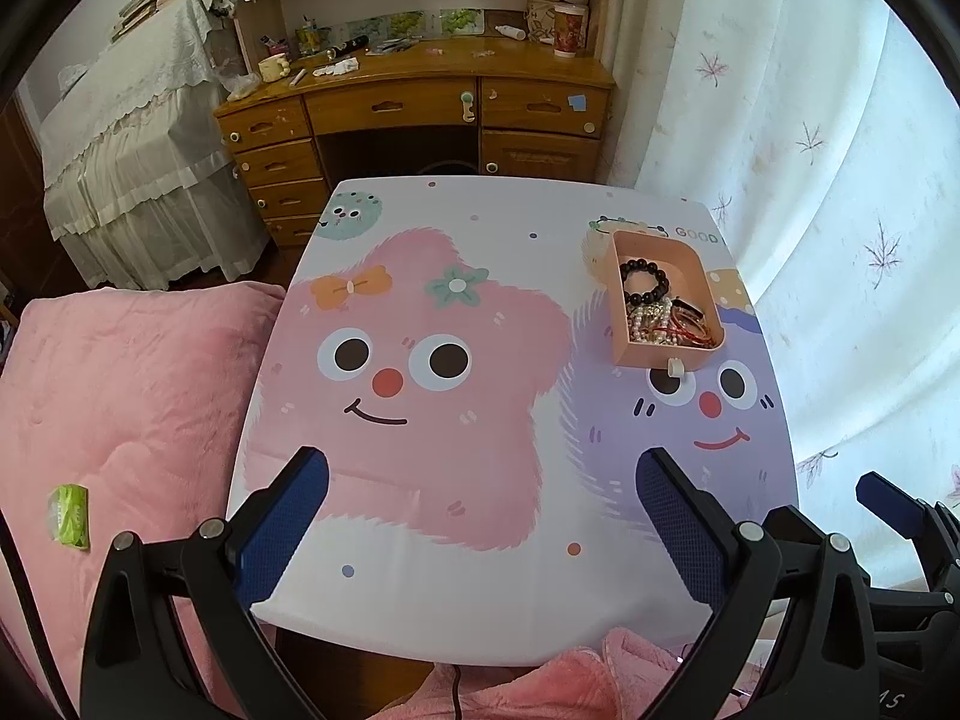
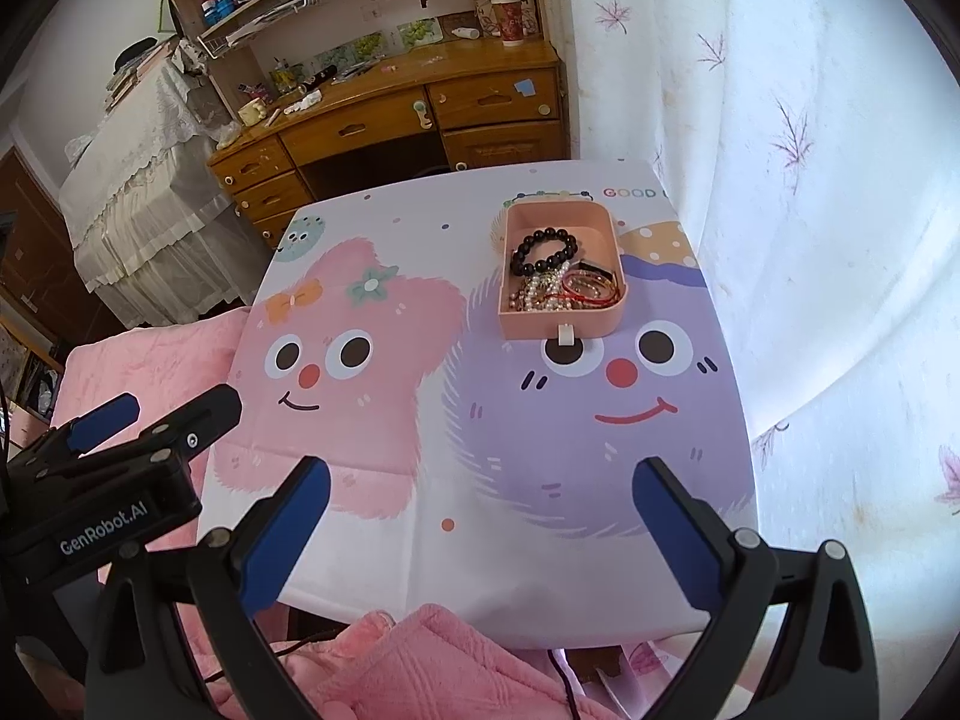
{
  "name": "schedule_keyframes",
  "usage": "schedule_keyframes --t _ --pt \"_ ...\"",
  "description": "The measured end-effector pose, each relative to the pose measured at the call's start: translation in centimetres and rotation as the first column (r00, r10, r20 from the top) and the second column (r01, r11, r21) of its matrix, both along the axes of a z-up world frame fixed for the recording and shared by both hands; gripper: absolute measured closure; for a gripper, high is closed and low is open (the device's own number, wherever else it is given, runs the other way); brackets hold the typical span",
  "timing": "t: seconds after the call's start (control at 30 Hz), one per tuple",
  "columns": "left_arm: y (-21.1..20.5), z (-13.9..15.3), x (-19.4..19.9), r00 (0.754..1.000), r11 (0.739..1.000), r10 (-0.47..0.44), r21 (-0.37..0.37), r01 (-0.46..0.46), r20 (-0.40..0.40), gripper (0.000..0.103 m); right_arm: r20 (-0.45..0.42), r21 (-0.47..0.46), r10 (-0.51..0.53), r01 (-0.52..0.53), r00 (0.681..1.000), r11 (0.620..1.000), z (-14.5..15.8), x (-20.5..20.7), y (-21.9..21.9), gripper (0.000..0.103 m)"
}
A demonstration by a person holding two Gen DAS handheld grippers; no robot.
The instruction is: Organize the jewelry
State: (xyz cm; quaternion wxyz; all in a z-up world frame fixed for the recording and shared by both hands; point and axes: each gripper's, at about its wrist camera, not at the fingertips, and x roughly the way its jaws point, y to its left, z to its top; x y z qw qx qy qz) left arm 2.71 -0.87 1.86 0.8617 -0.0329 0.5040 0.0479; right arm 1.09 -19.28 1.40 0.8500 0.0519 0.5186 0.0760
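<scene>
Right now both tongs hang above the near edge of the worktop (image 1: 420,612), and neither one holds anything. The left tongs (image 1: 483,516) are spread wide, with blue pads on the inside of the two black fingers. The right tongs (image 2: 480,516) are spread wide too. In the right wrist view you can also see the left tongs off to the left side, near the pink blanket (image 2: 150,348).

A cloth with cartoon faces covers the worktop. One face is a pink star (image 1: 420,360) and the other is a fuzzy purple blob (image 2: 600,390).

The pink box (image 2: 561,324) sits on the far right part of the worktop, above the purple face and well apart from both tongs. Its top is open. Inside it lies a bracelet of dark round beads (image 2: 543,252) toward the back. In the front part is a tangled pile of pearl strings (image 2: 537,294) and red cord bangles (image 2: 591,291), touching each other. A small white tab (image 2: 565,333) sticks out on the box's near wall.

Past the worktop stands a wooden desk (image 1: 420,102) with drawers, and a white curtain (image 1: 810,180) hangs on the right.
</scene>
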Motion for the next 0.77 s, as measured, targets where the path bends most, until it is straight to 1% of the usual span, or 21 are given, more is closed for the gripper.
schedule_keyframes --t 0.3,0.77 --pt "-0.60 0.23 -1.10 1.000 0.999 -0.022 0.030 0.022 0.005 0.002 -0.017 0.024 -0.030 0.030 0.999 0.999 -0.29 -0.27 -0.74 0.002" --pt "-0.18 0.51 -0.97 0.999 0.999 -0.036 0.033 0.036 0.015 0.002 -0.014 0.018 -0.043 0.044 0.999 0.999 -0.18 -0.46 -0.83 0.002"
